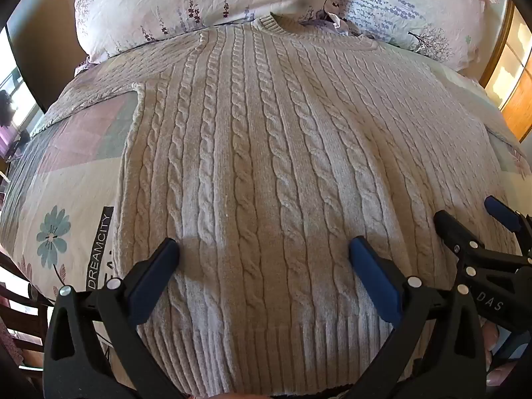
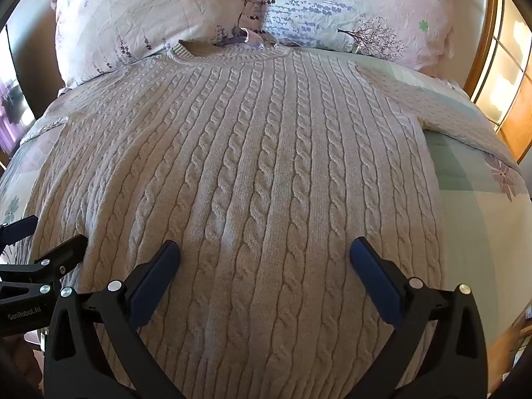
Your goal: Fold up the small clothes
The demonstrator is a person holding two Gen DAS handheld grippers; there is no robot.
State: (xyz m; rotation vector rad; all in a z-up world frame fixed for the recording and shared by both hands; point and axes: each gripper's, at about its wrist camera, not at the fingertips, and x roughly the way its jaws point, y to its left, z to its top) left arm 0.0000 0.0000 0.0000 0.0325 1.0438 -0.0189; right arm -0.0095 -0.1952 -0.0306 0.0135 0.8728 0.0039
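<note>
A cream cable-knit sweater lies flat on the bed, neck far, ribbed hem near, sleeves spread to both sides. It also fills the right wrist view. My left gripper is open and empty, held just above the sweater near the hem. My right gripper is open and empty above the lower body of the sweater. The right gripper shows at the right edge of the left wrist view, open. The left gripper shows at the left edge of the right wrist view, open.
The floral bedsheet lies under the sweater. Two floral pillows stand at the head of the bed just beyond the collar. Wooden furniture stands at the right; a wooden chair at the lower left.
</note>
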